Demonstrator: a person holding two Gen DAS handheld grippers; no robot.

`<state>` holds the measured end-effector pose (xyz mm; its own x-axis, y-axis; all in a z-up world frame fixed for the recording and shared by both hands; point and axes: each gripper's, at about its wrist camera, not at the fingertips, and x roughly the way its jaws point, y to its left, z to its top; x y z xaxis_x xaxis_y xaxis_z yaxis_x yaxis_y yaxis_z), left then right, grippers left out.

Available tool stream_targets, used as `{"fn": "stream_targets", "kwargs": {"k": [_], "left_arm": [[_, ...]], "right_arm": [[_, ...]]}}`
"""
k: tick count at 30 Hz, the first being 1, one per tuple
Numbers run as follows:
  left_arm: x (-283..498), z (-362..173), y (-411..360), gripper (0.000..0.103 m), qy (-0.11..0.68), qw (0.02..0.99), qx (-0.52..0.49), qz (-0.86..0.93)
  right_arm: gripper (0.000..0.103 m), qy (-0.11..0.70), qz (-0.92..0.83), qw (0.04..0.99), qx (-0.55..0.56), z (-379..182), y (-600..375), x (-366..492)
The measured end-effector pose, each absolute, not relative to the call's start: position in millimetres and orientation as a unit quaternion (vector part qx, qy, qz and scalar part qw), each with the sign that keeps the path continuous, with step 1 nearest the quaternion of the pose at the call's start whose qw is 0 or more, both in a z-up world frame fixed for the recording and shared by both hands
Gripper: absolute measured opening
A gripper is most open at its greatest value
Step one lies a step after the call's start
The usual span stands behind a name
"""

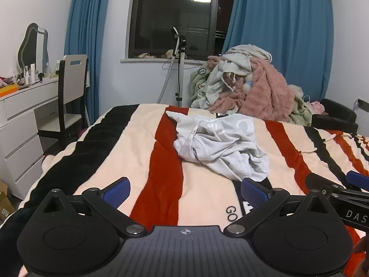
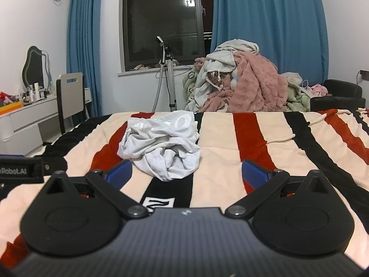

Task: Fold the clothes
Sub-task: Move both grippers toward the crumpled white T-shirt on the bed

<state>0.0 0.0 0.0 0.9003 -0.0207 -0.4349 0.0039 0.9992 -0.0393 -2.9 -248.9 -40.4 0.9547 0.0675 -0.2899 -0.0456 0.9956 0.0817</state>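
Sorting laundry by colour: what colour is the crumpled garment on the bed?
Pale grey-white garment with white print, clearest in the right wrist view.

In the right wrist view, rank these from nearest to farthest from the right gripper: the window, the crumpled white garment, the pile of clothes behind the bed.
From the right gripper:
1. Crumpled white garment, just ahead on the striped blanket, slightly left.
2. Pile of clothes, beyond the bed's far edge, right of centre.
3. Window, on the back wall, upper centre.

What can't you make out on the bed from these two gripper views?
- White garment: crumpled in both views; folds hide its type and print.
- Blanket lettering: left view, cut off by the left tool.
- Clothes pile: its base is hidden behind the bed edge, right view.
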Motion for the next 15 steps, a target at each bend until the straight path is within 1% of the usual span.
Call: {"fn": "stream_targets", "kwargs": {"k": [5,8,15], "left_arm": [[0,-1,-1,0.103,0.231,0.973,-0.018,-0.015],[-12,2,-3,0.103,0.216,0.976,-0.014,-0.013],[-23,5,-5,0.103,0.216,0.976,-0.011,-0.015]], "right_arm": [[0.103,0.149,0.028,0.988,0.039,-39,-248,1],[0.103,0.131,0.024,0.989,0.057,-35,-252,-10],[0.103,0.129,0.015,0.991,0.038,-31,-252,-23]]}}
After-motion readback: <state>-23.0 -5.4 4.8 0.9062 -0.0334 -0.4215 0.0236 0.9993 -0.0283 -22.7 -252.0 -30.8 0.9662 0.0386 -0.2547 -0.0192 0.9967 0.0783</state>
